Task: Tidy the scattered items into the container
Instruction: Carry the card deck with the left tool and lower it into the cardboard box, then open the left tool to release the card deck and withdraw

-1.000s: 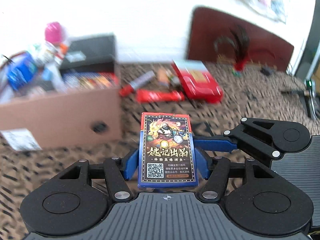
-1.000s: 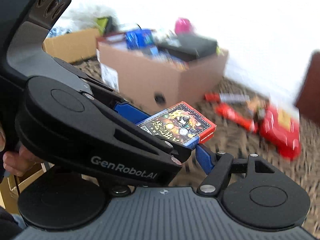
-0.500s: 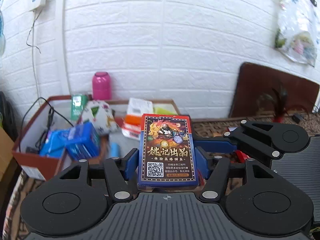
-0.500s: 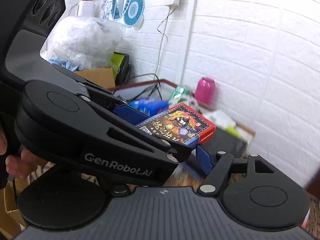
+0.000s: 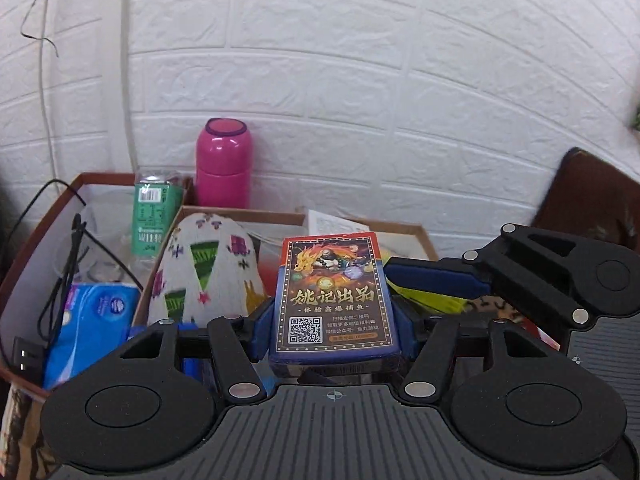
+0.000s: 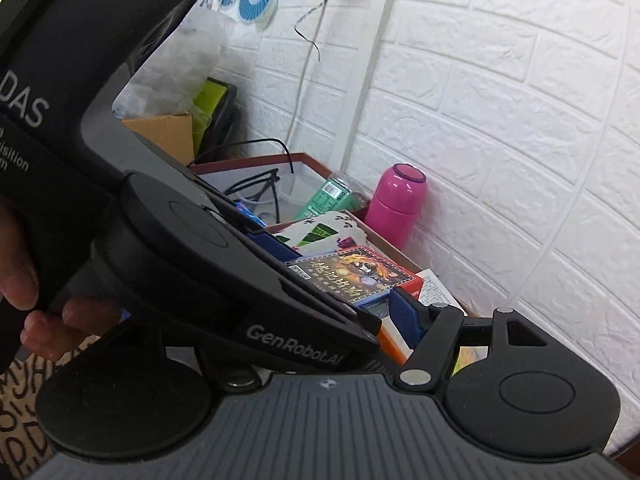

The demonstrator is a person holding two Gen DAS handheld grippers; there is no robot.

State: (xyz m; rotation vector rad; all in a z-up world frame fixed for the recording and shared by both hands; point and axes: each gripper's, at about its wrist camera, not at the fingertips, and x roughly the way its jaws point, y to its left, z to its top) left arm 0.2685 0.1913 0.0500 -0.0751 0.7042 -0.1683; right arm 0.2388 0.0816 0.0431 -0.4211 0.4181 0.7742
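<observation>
the card box [image 5: 335, 300], a small, stiff, light carton with slick faces, sits clamped by its long side edges in the left tool [image 5: 334, 320] above the cardboard box [image 5: 240, 215], pink flask [image 5: 224, 164] at eleven o'clock; the right tool's [image 6: 396, 312] state i cannot tell.

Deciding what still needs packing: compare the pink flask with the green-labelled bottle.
The pink flask is opaque and a single colour, while the green-labelled bottle is clear plastic with a printed wrap. The pink flask stands upright beyond the red-rimmed box, against the wall. The green-labelled bottle leans inside that box. Both are cylindrical drink containers.
</observation>
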